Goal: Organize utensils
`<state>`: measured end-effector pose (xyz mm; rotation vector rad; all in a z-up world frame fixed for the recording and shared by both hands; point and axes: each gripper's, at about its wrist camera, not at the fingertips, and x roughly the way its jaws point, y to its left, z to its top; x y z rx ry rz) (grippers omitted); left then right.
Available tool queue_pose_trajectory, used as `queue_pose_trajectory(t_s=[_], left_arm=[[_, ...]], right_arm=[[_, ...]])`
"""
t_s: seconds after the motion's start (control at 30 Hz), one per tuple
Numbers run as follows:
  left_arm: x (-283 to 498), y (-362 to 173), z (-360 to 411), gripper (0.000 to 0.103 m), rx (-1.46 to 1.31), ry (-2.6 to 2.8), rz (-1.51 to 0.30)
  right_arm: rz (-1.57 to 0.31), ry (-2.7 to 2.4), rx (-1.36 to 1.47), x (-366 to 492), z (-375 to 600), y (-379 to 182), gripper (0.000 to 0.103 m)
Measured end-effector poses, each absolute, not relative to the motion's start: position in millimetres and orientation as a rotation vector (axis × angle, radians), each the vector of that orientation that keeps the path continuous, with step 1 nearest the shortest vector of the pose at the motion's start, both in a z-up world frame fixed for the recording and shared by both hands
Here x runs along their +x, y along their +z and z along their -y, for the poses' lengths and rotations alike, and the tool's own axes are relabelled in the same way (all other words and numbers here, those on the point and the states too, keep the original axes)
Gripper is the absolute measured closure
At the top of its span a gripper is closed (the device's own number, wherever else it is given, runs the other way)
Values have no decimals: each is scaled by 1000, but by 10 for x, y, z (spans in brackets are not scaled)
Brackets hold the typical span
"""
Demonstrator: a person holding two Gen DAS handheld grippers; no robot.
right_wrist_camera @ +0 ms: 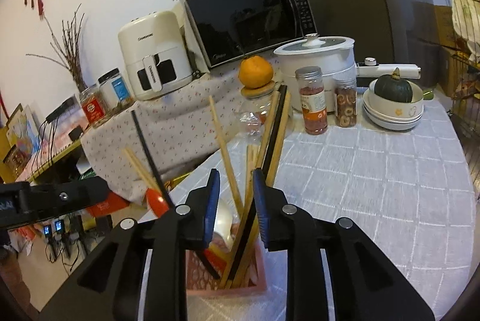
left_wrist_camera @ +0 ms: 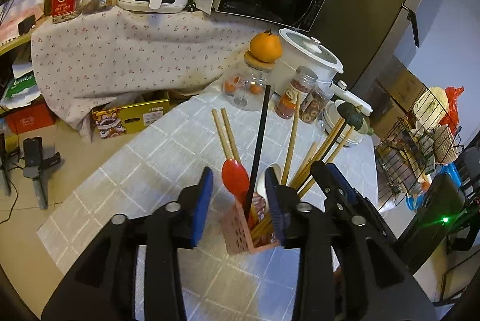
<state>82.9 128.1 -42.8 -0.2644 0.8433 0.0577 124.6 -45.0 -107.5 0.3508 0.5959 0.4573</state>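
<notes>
Pink holder (right_wrist_camera: pixel 225 282) below parted right fingers (right_wrist_camera: pixel 211 201); upright chopsticks (right_wrist_camera: pixel 249 201) between them, ungrasped; left gripper (left_wrist_camera: pixel 238 198) released.

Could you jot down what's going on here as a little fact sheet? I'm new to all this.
Setting: table with a pale checked cloth
Holder: pink slotted basket
In holder: wooden chopsticks, black chopsticks, red spoon, white spoon
Left gripper: open around the holder's top
Right gripper: open, chopsticks between its jaws
Behind: tangerine on a glass jar, two spice jars, stacked bowls
</notes>
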Motion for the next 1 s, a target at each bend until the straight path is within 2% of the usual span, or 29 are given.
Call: queue_pose_trajectory(t_s=[0.07,0.1,0.2,0.23,0.33,0.4,0.43,0.53,0.6,0.77,1.0], left_arm=[[799,-431,-1276,65,-253,61,-858],[785,-434,-1272,62,-249,63,-868],[720,-455,-1247,44,-226,72,-912],[674,-470,-1231,34,-209,79,-933],[533,-503,-1182,17,-157,103,-969],[433,-511,-1151,12,-119,135,-989],[386,-505,-1137,8,-102,149,-995],[196,-442,-1071,7,-49,169,-998],[31,-378,-1025,7,-28,159,-990],[-260,-338,-946,7,-25,162,-1006],[-408,-217,-861,7,13,181,-952]], right_arm=[[-618,475,343,1213,475,-1021,59],[-653,487,329,1209,494,-976,55],[-743,527,304,1177,581,-883,44],[-767,525,294,1162,614,-865,37],[-821,510,253,1000,752,-770,33],[-834,494,208,814,806,-677,30],[-840,484,185,739,820,-637,25],[-859,456,136,452,910,-495,13],[-867,433,154,283,1002,-464,9],[-934,403,149,-19,1060,-480,8],[-890,371,87,-312,1092,-238,8]])
